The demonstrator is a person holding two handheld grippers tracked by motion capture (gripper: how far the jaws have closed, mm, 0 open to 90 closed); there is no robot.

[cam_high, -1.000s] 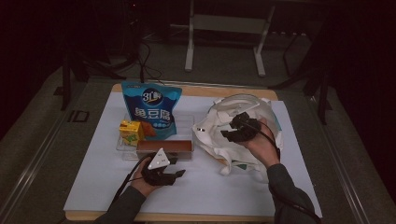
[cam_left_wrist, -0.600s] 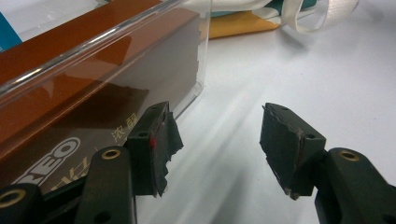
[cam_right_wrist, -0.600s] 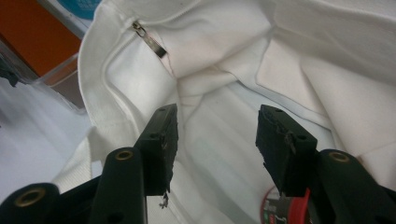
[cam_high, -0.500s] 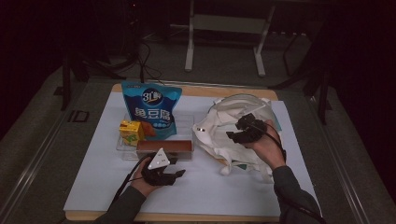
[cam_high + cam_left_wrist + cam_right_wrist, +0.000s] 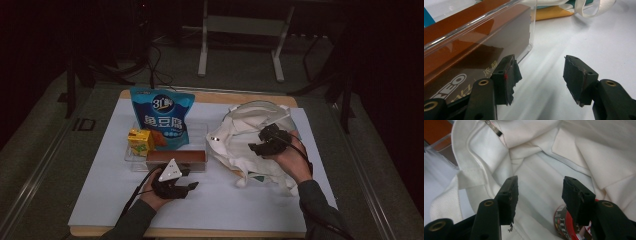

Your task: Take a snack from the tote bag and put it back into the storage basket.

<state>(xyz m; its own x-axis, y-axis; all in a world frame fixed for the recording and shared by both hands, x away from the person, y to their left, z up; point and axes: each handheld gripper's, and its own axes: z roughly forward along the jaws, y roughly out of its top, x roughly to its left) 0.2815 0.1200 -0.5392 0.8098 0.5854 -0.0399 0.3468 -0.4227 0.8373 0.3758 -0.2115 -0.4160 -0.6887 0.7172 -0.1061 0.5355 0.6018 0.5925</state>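
so the long brown cookie box (image 5: 176,157) in the clear plastic tray (image 5: 134,162) sits at about 12 o'clock, just beside the wide-open left gripper (image 5: 181,187), running side to side, while the right gripper (image 5: 256,147), also wide and empty, hovers over the white cloth bag (image 5: 240,150).

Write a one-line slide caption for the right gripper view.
Right gripper, jaws open, poised over the mouth of a white cloth bag with a red-lidded container inside.
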